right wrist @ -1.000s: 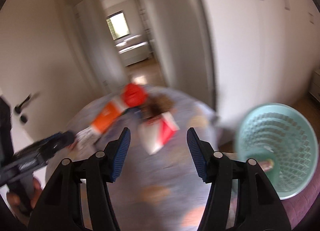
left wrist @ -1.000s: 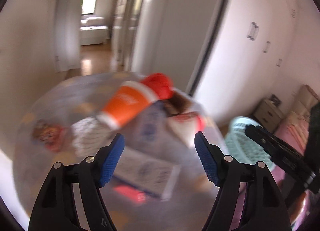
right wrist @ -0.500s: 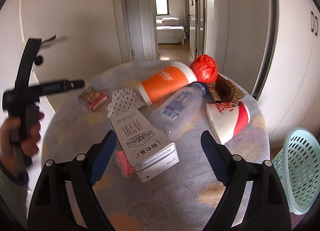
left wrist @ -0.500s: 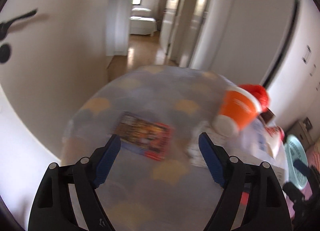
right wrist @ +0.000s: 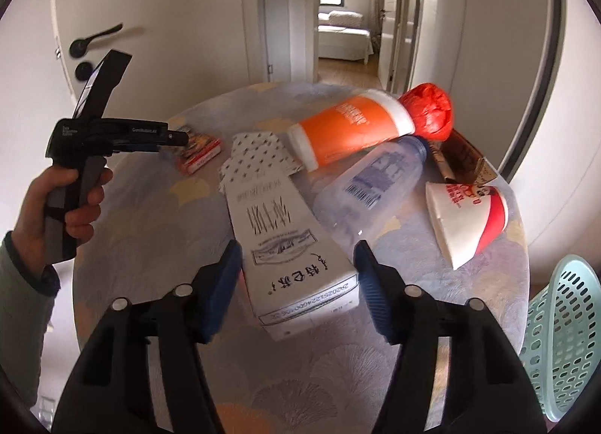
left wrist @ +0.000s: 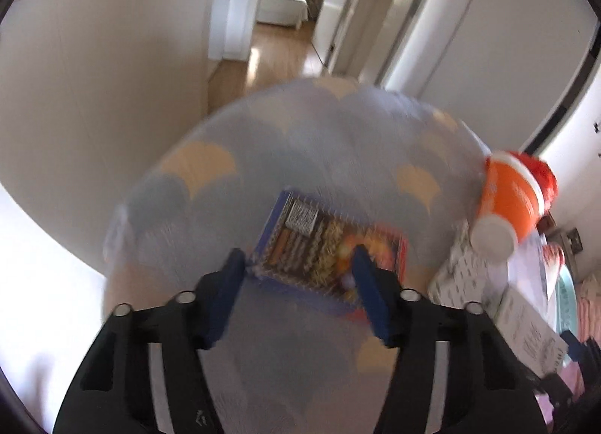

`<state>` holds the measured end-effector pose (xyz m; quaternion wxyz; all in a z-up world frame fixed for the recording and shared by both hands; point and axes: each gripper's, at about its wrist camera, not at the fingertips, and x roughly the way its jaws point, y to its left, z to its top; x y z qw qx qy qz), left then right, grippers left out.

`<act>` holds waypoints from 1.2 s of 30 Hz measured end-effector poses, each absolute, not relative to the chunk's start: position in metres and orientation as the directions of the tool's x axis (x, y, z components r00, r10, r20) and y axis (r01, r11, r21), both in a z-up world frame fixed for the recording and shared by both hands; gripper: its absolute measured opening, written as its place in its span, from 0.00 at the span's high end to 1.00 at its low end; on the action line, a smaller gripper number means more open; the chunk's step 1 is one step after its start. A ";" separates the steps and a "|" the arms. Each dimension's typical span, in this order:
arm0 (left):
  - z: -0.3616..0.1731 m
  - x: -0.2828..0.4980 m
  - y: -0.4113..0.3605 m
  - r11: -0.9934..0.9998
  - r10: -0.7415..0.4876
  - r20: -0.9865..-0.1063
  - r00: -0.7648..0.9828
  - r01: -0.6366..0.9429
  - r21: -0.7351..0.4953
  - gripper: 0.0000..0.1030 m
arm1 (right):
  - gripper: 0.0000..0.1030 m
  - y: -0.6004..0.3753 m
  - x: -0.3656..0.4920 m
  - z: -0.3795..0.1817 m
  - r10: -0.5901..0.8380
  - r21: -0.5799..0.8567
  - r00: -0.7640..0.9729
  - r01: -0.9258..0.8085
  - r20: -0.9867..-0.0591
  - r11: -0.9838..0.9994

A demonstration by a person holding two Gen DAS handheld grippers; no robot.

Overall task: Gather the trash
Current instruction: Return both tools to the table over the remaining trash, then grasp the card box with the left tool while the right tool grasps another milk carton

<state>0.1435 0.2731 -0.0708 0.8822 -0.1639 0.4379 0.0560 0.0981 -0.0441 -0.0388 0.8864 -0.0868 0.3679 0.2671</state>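
Note:
Trash lies on a round patterned table (right wrist: 308,377). My left gripper (left wrist: 300,276) is open, its jaws on either side of a small colourful snack packet (left wrist: 326,246); the same packet (right wrist: 201,152) shows at the table's left in the right wrist view. My right gripper (right wrist: 295,276) is open just above the near end of a long white carton (right wrist: 285,242). Behind the carton lie an orange cup (right wrist: 349,129), a red crumpled ball (right wrist: 428,111), a clear plastic bottle (right wrist: 368,189) and a red-and-white paper cup (right wrist: 465,220).
A mint-green mesh basket (right wrist: 563,340) stands on the floor at the table's right. A brown cardboard piece (right wrist: 462,156) lies at the table's far right. A white door with a black handle (right wrist: 97,35) stands to the left. A hallway runs behind.
My left gripper has swung left and come down over the snack packet. My right gripper has come closer and lower over the white carton.

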 end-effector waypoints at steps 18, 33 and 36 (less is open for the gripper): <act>-0.034 0.068 0.206 0.995 -0.072 -0.716 0.694 0.005 -0.096 0.19 | 0.75 -0.038 0.074 -0.052 0.482 0.120 0.457 -0.621 -0.747 0.775; -0.075 0.122 0.228 0.982 -0.185 -0.814 0.551 0.139 -0.129 0.17 | 0.39 -0.026 0.057 -0.064 0.512 0.141 0.404 -0.665 -0.758 0.734; -0.077 0.109 0.213 0.988 -0.113 -0.827 0.551 0.150 -0.035 0.17 | 0.37 -0.021 0.053 -0.067 0.506 0.119 0.417 -0.672 -0.755 0.731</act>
